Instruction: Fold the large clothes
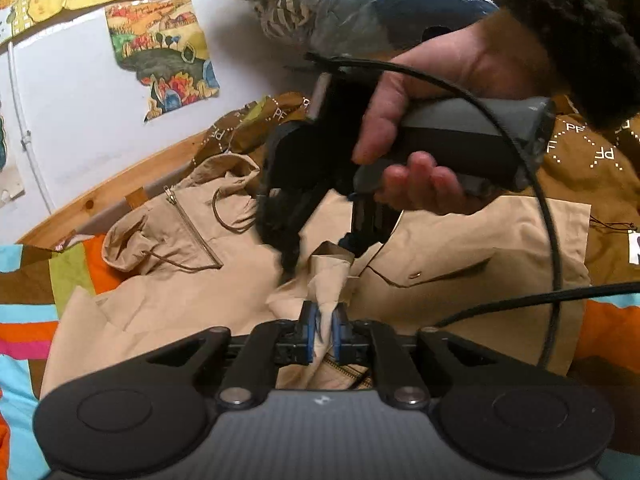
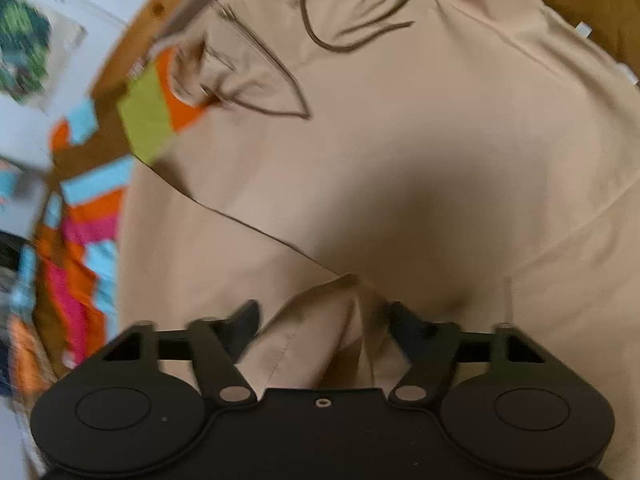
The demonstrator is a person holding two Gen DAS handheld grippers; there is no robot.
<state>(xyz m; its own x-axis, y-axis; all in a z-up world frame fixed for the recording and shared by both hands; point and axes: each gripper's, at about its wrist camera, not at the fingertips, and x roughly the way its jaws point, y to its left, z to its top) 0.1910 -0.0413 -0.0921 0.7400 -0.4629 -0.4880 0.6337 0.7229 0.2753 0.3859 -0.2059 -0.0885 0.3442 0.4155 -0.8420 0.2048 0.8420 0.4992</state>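
A large beige hooded jacket (image 1: 192,292) lies spread on a bed, with its hood, zip and drawstring at the far left. My left gripper (image 1: 324,328) is shut on a raised fold of the jacket between its blue pads. The right gripper (image 1: 320,256), held by a hand, hangs above the same fold just ahead of it. In the right wrist view the jacket (image 2: 400,128) fills the frame. The right gripper (image 2: 324,312) has its jaws apart around a bunched edge of the fabric, and the view is blurred by motion.
A multicoloured patchwork bedspread (image 1: 24,332) lies under the jacket. A brown patterned garment (image 1: 592,160) lies behind it at the right. A wooden bed frame (image 1: 100,196) and a white wall with pictures (image 1: 160,52) stand at the far left. Black cables (image 1: 552,240) cross the right side.
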